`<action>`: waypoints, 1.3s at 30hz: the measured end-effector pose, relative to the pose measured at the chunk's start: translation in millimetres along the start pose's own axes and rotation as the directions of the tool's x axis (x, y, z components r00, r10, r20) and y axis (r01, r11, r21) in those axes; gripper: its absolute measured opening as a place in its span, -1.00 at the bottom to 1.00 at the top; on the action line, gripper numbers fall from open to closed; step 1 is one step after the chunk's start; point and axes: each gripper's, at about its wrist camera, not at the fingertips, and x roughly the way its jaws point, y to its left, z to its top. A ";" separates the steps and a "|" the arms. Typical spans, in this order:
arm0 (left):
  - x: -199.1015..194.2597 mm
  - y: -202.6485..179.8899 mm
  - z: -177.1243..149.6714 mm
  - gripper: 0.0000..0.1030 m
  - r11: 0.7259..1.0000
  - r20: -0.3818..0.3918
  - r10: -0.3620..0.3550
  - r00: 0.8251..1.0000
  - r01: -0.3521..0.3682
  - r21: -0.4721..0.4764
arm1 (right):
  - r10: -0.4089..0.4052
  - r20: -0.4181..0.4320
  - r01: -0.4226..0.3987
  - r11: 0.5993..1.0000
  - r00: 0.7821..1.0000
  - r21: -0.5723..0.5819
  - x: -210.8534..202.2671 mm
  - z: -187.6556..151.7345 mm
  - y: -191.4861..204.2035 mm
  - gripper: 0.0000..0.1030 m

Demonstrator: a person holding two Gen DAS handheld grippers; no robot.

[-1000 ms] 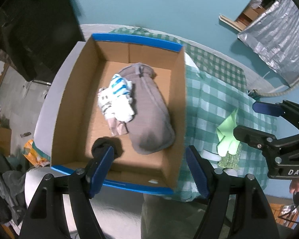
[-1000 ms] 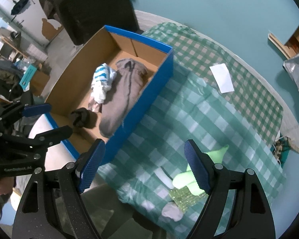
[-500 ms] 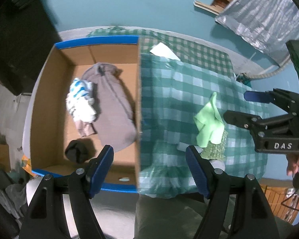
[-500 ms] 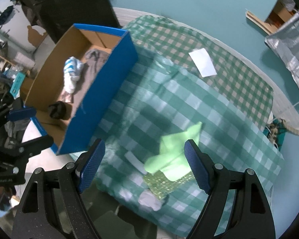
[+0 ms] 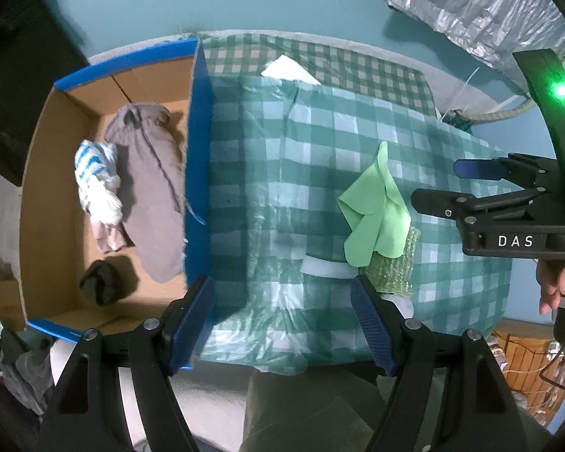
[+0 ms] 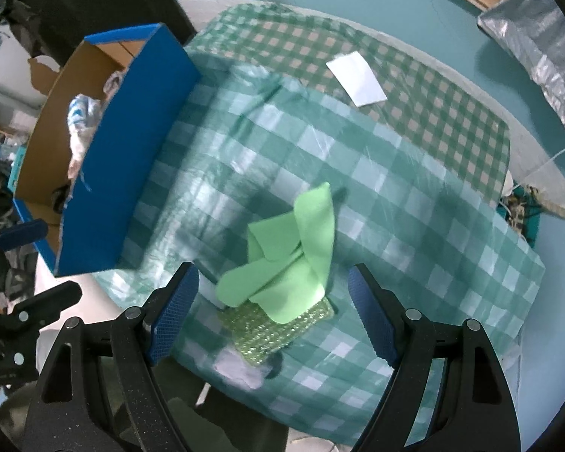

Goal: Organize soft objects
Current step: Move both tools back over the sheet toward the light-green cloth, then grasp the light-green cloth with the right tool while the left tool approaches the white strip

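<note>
Both grippers empty, jaws wide: right gripper (image 6: pixel 271 310) hangs over the green cloth (image 6: pixel 293 252) lying on the sparkly pad (image 6: pixel 278 326) beside the box (image 5: pixel 105 203), so I'd pinch the bunched middle, cloth only.

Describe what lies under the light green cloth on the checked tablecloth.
Under the light green cloth lies a glittery green scrubbing pad, with only its near part showing. A white item pokes out beside it. How far either reaches underneath is hidden.
</note>
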 end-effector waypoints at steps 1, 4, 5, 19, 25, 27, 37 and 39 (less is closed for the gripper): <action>2.6 -1.9 -0.2 0.47 1.000 -0.005 -0.001 1.000 0.000 -0.002 | 0.001 -0.007 -0.001 1.000 1.000 0.002 3.5 -1.2 -2.5 0.59; 11.7 -6.3 -1.8 0.48 1.000 -0.026 0.005 1.000 -0.005 -0.023 | 0.002 -0.026 -0.002 1.000 1.000 0.006 14.2 -4.4 -9.3 0.59; 13.8 -7.3 -2.2 0.48 1.000 -0.028 0.003 1.000 -0.004 -0.028 | 0.008 -0.029 -0.008 1.000 1.000 0.009 17.0 -5.2 -11.4 0.59; 60.8 -19.8 -4.7 0.48 0.995 -0.091 0.017 0.996 -0.025 -0.092 | 0.010 -0.061 -0.011 1.000 0.998 -0.001 59.5 0.6 -20.3 0.59; 81.1 -15.5 -2.0 0.48 0.988 -0.107 -0.002 0.994 -0.014 -0.152 | -0.004 -0.083 0.004 1.000 0.997 -0.011 79.4 3.1 -22.0 0.59; 87.2 -11.3 -1.9 0.48 0.982 -0.109 -0.019 0.994 -0.002 -0.189 | -0.006 -0.086 0.005 1.000 0.996 -0.019 84.7 3.3 -21.3 0.59; 108.9 2.0 -2.8 0.48 0.958 -0.120 -0.008 0.993 -0.026 -0.286 | -0.042 -0.105 0.036 0.997 0.994 -0.062 105.3 3.2 -13.2 0.59; 113.6 4.9 -3.0 0.48 0.951 -0.132 -0.009 0.991 -0.032 -0.307 | -0.056 -0.106 0.049 0.996 0.993 -0.068 109.4 3.3 -11.3 0.59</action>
